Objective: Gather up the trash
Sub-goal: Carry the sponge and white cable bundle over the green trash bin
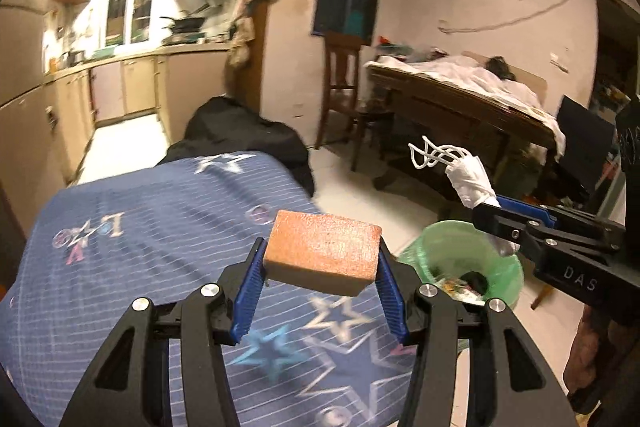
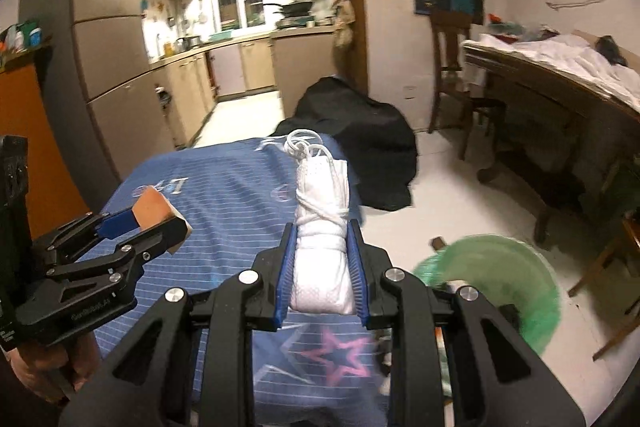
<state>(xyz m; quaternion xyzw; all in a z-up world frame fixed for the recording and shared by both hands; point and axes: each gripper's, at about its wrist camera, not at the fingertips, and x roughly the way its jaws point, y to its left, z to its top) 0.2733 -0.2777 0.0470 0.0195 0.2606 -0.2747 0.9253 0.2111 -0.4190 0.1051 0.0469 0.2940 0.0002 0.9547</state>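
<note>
Left tool (image 1: 322,281) clamps sponge (image 1: 323,251) | right tool (image 2: 322,273) clamps rolled mask (image 2: 323,247) — only the right view shows its cord wrapping

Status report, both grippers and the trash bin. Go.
Left gripper shut on orange sponge. Right gripper shut on rolled white mask. Green-lined bin on the floor to the right, beside the blue star cloth. Nothing blocking it.
</note>
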